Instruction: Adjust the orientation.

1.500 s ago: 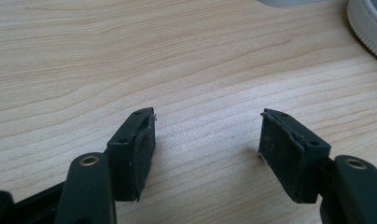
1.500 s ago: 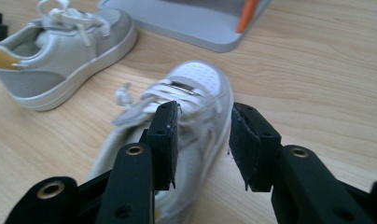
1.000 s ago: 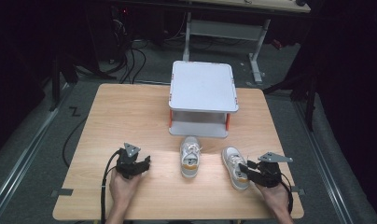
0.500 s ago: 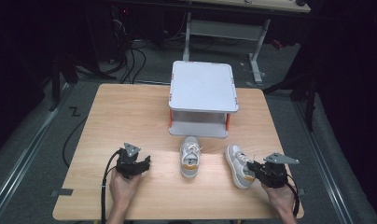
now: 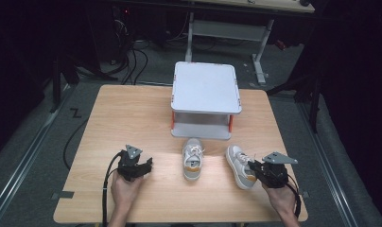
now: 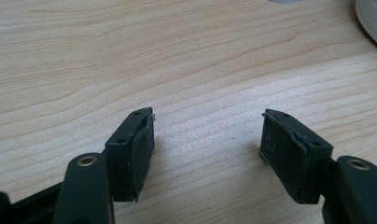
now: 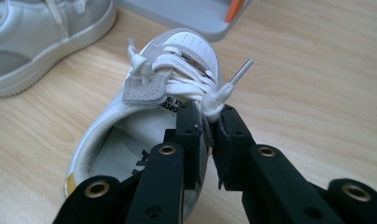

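Your right gripper (image 5: 253, 169) sits at the lower right of the high view, its fingers (image 7: 193, 135) pinching the collar of the right-hand sneaker (image 5: 240, 166) beside the laces; in the right gripper view that shoe fills the centre of the frame, its toe pointing up toward the grey shelf unit (image 5: 205, 88), a lace tip (image 7: 241, 71) sticking out to the upper right; the shoe lies on the wooden bench (image 5: 127, 113), just right of centre in the lower half of the high view, its toe angled slightly toward the upper left.

The second sneaker (image 5: 193, 158) rests near the middle of the lower half, just left of its mate and apart from it, toe toward the shelf unit; it also shows in the upper left corner of the right gripper view.

Your left gripper (image 5: 145, 166) rests at the lower left of the high view, well apart from both shoes; in the left gripper view its fingers (image 6: 135, 151) are spread wide over bare wood, holding nothing.
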A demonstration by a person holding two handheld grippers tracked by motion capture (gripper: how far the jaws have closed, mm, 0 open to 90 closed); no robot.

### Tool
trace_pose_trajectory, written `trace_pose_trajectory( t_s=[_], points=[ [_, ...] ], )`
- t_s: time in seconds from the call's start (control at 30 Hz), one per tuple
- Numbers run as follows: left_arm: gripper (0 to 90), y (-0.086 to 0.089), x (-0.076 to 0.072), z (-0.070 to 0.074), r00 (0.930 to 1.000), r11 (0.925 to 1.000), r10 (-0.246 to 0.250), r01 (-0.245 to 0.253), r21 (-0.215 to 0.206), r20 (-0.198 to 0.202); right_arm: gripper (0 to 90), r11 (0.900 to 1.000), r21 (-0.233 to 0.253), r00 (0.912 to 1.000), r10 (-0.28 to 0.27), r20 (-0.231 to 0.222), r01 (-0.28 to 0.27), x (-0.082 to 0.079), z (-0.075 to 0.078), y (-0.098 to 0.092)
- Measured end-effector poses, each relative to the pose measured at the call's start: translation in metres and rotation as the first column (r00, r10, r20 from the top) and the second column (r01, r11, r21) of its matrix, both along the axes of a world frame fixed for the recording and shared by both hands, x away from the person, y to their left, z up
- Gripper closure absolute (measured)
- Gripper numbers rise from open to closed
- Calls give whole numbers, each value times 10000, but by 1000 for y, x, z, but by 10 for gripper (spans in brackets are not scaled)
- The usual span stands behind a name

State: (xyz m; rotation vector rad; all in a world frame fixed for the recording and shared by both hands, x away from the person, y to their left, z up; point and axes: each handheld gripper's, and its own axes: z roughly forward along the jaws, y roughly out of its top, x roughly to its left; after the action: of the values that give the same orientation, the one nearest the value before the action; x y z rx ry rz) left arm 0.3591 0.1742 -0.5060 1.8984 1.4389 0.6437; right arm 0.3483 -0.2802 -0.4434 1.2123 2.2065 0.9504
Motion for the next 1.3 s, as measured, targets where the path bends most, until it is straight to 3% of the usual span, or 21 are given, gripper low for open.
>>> trace_pose_trajectory(
  t_s=[0.17,0.47,0.97,1.07,1.3],
  points=[
    [352,0,0,0,10000,10000,-2,2,2,4,811,10000,31,9998,-34,199,33,6,12,10],
    [351,0,0,0,10000,10000,-8,8,13,9,810,9964,-829,9994,197,282,-173,20,25,56],
    [356,0,0,0,10000,10000,-15,15,5,-17,808,9868,-1620,9995,12,-318,-64,41,7,104],
    [357,0,0,0,10000,10000,-13,13,6,-12,806,9845,-1753,9997,-15,-259,-31,42,6,108],
    [356,0,0,0,10000,10000,11,-11,-33,6,785,9864,-1641,9979,-57,-638,-49,41,2,112]
  ],
)
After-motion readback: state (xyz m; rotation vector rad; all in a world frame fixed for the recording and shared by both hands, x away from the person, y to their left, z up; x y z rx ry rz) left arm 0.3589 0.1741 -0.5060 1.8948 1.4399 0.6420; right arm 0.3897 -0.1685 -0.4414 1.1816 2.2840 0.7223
